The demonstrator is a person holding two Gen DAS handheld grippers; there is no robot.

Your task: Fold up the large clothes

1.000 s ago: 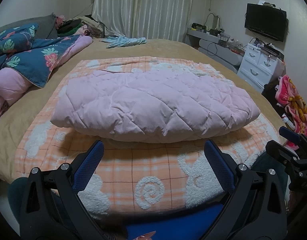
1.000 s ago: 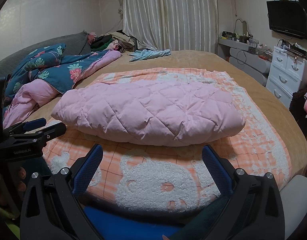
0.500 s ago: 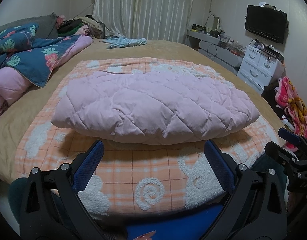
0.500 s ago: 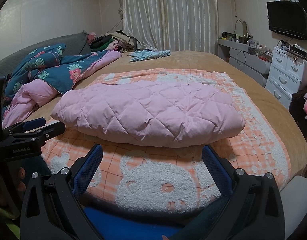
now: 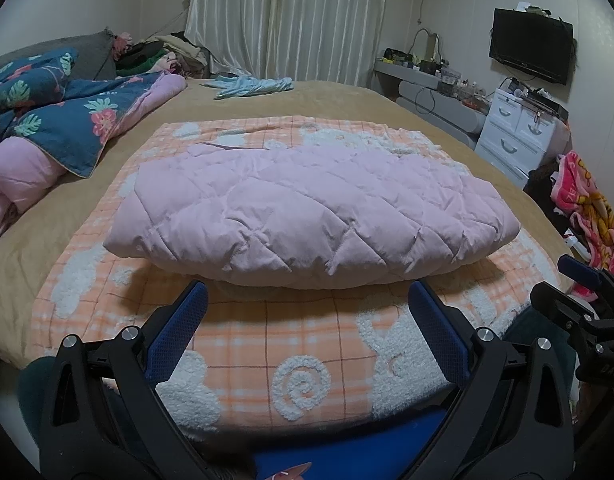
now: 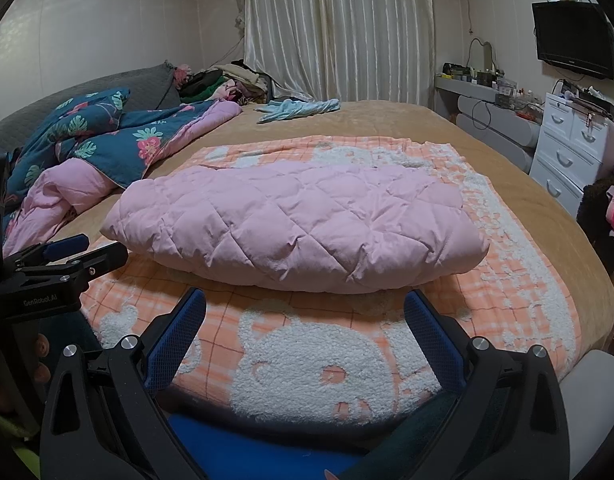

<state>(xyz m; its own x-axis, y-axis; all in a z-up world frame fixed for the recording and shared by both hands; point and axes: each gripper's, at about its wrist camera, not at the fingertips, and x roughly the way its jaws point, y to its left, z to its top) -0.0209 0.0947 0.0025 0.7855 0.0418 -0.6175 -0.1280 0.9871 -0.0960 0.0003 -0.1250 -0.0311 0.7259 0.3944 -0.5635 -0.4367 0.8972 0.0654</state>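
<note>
A pink quilted puffy garment lies folded into a wide bundle on an orange checked blanket on the bed; it also shows in the right wrist view. My left gripper is open and empty, held just short of the bundle's near edge, above the blanket. My right gripper is open and empty, also just short of the near edge. Each gripper shows at the side of the other's view: the right gripper and the left gripper.
A blue floral duvet is piled at the left of the bed. A light blue cloth lies at the far end. White drawers and a wall television stand on the right. Bright clothes hang at the right.
Both grippers have crept slightly closer to the pink bundle. Nothing else has moved.
</note>
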